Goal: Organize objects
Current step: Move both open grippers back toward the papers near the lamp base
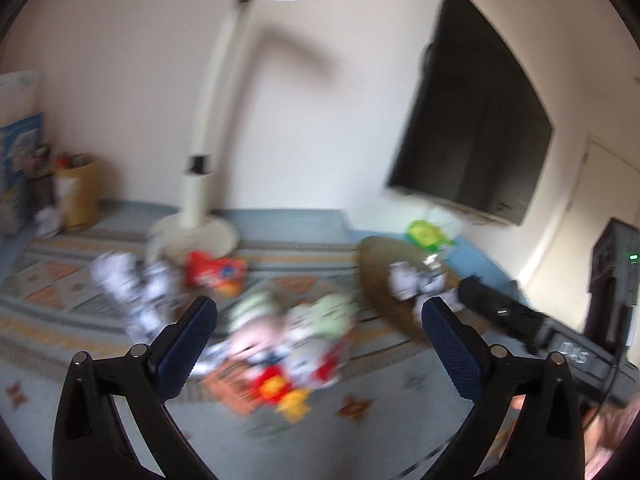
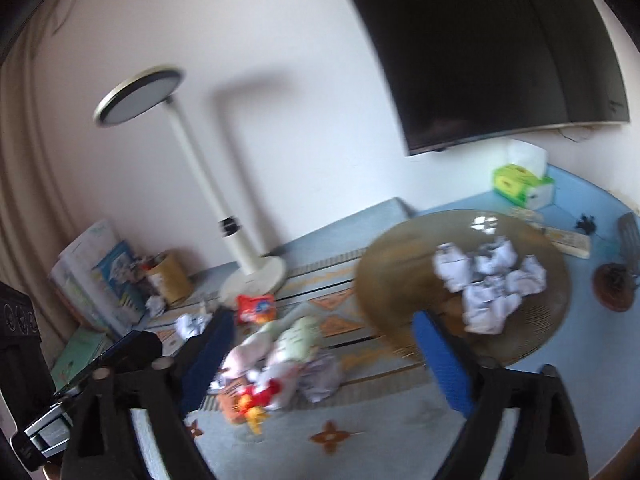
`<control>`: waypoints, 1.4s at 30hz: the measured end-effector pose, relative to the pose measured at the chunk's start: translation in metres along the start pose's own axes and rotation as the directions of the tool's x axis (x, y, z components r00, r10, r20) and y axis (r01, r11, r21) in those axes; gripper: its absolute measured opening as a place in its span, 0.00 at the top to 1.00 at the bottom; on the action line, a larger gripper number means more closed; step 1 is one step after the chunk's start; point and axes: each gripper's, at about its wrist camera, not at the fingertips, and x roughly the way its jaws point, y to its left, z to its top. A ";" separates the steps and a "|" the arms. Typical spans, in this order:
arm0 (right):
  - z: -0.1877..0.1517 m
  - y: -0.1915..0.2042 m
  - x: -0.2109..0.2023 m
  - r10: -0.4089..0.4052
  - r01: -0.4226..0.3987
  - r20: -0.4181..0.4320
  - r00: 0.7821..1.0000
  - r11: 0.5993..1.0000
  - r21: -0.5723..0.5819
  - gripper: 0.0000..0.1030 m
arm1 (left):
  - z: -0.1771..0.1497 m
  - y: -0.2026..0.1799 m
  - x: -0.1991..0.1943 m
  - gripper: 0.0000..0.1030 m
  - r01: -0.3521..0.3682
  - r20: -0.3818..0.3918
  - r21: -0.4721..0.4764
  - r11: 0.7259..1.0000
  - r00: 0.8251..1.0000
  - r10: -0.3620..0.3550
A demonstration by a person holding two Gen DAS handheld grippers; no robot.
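The heap of snack packets [image 2: 276,356] lies in the middle of the patterned cloth [image 2: 360,432], a soft jumble of pale green, pink, white and red-yellow wrappers with a crumpled paper ball [image 2: 322,374] pressed against its right side; motion blur makes the packets impossible to count. It sits just ahead of both grippers, between their spread fingers in each wrist view, but neither touches it. The left gripper [image 1: 316,344] has its jaws wide apart with nothing between the blue pads, and the right gripper [image 2: 320,364] is likewise spread wide and empty.

Behind the heap, one red snack bag [image 2: 256,307] lies alone near the lamp's foot. To the right stands the one open container, a round brownish woven tray [image 2: 392,264], holding a pile of crumpled white paper balls [image 2: 490,280] (roughly six to eight, too bunched to count surely). Two more paper balls lie loose on the cloth to the left [image 2: 192,324], clearer in the right wrist view.

At the far left a yellow-brown tub [image 2: 170,278] holds small items too blurred to name, beside a few leaning books [image 2: 96,276]. One white desk lamp [image 2: 192,152] stands at the wall. One green tissue box [image 2: 520,184] sits under the single dark wall screen [image 2: 500,48].
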 end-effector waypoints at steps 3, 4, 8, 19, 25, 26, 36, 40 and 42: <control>-0.029 0.036 0.014 0.026 -0.026 -0.002 1.000 0.996 -0.083 0.05 | -0.027 0.043 -0.007 0.01 -0.142 -0.024 -0.008 0.990 0.990 0.142; -0.038 0.048 0.019 0.020 -0.019 0.007 1.000 0.992 -0.125 0.06 | -0.035 0.055 -0.008 0.01 -0.178 -0.028 -0.003 0.984 0.984 0.178; -0.063 0.075 0.049 -0.033 0.035 0.013 0.999 0.964 -0.263 0.41 | -0.054 0.089 0.001 0.01 -0.282 -0.016 0.007 0.959 0.959 0.282; -0.087 0.067 0.102 -0.019 -0.022 -0.168 0.986 0.970 -0.242 0.58 | -0.057 0.123 0.035 0.01 -0.187 -0.134 -0.104 0.977 0.976 0.173; -0.090 0.072 0.100 -0.021 -0.025 -0.167 0.986 0.963 -0.268 0.58 | -0.058 0.124 0.028 0.01 -0.193 -0.104 -0.128 0.973 0.978 0.180; -0.090 0.073 0.101 -0.018 -0.028 -0.168 0.986 0.962 -0.270 0.58 | -0.058 0.124 0.029 0.01 -0.190 -0.108 -0.125 0.974 0.978 0.177; -0.092 0.076 0.098 -0.032 -0.015 -0.164 0.986 0.960 -0.278 0.48 | -0.059 0.126 0.030 0.01 -0.169 -0.120 -0.140 0.976 0.981 0.153; -0.093 0.083 0.094 -0.050 0.007 -0.131 0.990 0.951 -0.310 0.35 | -0.060 0.130 0.028 0.01 -0.185 -0.114 -0.160 0.970 0.979 0.168; -0.094 0.086 0.094 -0.057 0.012 -0.127 0.990 0.944 -0.330 0.35 | -0.060 0.127 0.027 0.01 -0.179 -0.106 -0.149 0.972 0.981 0.164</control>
